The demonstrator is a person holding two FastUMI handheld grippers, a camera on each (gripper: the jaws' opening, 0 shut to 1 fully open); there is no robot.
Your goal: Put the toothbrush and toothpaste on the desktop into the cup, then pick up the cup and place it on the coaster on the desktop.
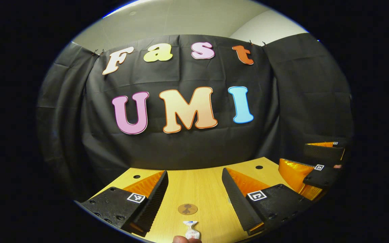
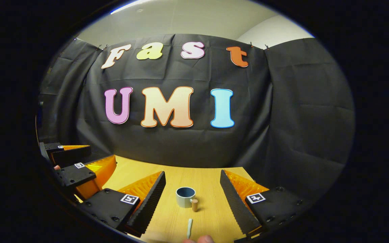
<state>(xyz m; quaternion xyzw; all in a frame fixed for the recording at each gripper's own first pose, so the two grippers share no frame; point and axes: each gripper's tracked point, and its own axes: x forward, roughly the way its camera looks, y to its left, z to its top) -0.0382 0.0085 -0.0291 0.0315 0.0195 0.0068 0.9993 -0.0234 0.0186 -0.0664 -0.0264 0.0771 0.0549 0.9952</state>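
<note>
Desktop (image 2: 211,184) (wooden) | both tongs (image 1: 194,202) (image 2: 192,202) apart | cup (image 2: 185,196), toothbrush (image 2: 189,228) between right's fingers.

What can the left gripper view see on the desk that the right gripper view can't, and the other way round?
The left gripper view has the round coaster and, nearer the camera, the toothpaste, ahead of the open left gripper. The right gripper view has the upright cup and, nearer the camera, the toothbrush, ahead of the open right gripper. Both share the wooden desktop and the black cloth wall.
</note>
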